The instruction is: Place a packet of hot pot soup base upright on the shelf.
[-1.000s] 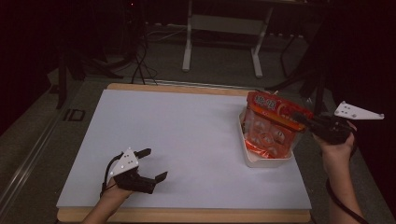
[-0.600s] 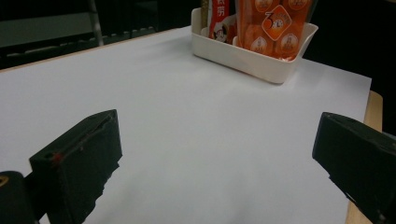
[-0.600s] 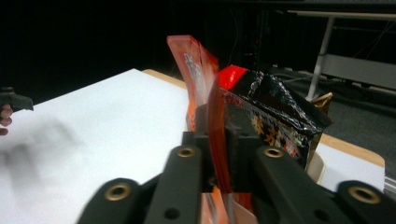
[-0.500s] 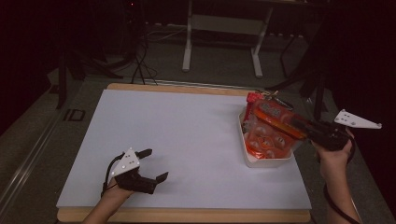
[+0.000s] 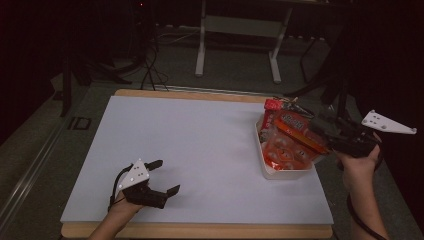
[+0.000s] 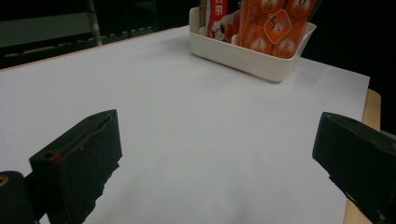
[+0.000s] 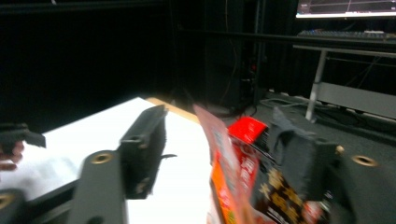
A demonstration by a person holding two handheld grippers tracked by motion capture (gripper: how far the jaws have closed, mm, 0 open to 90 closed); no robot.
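Observation:
A white tray (image 5: 280,173) at the table's right side holds several upright snack packets. An orange packet (image 5: 292,141) leans in it, with a red packet (image 5: 273,104) behind. My right gripper (image 5: 317,127) hovers at the tray's right side, pointing left over the packets. Its jaws have just been opening. In the right gripper view the orange packet (image 7: 223,163) stands loose between the jaws of the right gripper (image 7: 218,117), and the pads are off it. My left gripper (image 5: 166,176) rests open near the table's front left, with nothing between its jaws (image 6: 219,158). The tray (image 6: 243,55) lies far ahead of it.
A large white sheet (image 5: 200,145) covers the wooden table (image 5: 200,231). Beyond the far edge stand a metal stand (image 5: 240,30) and cables on a dark floor. The left hand's gripper (image 7: 18,133) shows far off in the right gripper view.
The right gripper's jaws have parted and it has drawn back to the right. The orange packet has sunk from upright to a lean in the tray. The left gripper has kept still.

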